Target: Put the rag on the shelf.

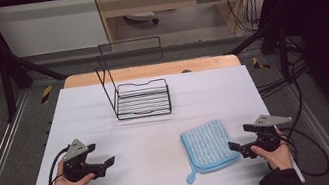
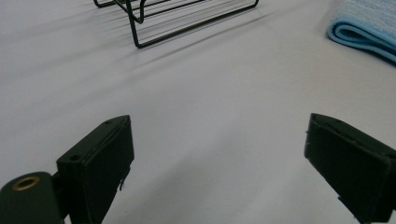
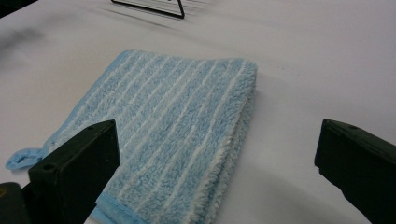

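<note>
Towel (image 1: 208, 146) lies folded, untouched — I'm at the approach. Right gripper (image 1: 241, 149) just beside it, left gripper (image 1: 104, 165) well apart; both jaws wide, empty. Next: close on its edge.

Right gripper (image 3: 217, 172): jaws wide apart, nothing between the pads. Folded blue striped towel (image 3: 173, 130) flat on white table (image 3: 317, 60), hanging loop at left. Black wire rack (image 3: 154, 8) beyond.

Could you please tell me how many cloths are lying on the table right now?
1: a folded blue striped cloth lies flat on the table, just left of the right gripper, apart from the wire rack.
</note>
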Demonstrator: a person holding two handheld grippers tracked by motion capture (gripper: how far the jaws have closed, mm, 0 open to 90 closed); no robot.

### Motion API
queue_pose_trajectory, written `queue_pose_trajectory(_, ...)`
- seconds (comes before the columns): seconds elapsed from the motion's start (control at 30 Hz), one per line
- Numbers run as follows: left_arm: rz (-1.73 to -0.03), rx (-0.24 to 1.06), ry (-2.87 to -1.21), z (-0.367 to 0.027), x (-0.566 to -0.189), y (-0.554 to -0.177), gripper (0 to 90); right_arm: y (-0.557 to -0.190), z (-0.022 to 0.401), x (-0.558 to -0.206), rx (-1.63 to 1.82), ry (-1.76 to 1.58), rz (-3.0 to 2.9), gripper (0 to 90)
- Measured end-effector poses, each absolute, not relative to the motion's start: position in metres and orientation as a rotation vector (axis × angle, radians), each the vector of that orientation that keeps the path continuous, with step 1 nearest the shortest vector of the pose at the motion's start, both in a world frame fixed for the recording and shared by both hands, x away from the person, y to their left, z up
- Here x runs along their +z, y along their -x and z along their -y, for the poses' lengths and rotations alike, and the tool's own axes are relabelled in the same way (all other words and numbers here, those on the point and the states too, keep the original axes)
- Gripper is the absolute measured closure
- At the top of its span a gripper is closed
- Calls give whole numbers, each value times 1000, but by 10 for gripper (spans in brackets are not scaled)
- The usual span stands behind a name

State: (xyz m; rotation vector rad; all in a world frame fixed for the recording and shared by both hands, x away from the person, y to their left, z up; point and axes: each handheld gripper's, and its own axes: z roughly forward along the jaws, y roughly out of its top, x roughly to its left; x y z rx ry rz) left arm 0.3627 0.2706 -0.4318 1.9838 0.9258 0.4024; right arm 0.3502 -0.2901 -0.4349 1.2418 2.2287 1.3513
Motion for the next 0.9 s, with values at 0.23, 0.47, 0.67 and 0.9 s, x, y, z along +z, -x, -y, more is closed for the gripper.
queue_pose_trajectory(0.23, -910, 393, -1997, -265, -433, -362, 77, -350, 290, -435, 1348, -1239, -2228, 6)
queue_pose_trajectory(0.47, -902, 376, -2006, -257, -434, -363, 72, -351, 289, -436, 1328, -1229, -2235, 6)
queue_pose_trajectory(0.67, -901, 376, -2014, -250, -433, -363, 66, -351, 287, -436, 1320, -1223, -2243, 6)
queue_pose_trajectory(0.9, -912, 369, -2021, -238, -432, -364, 59, -350, 287, -435, 1315, -1225, -2244, 6)
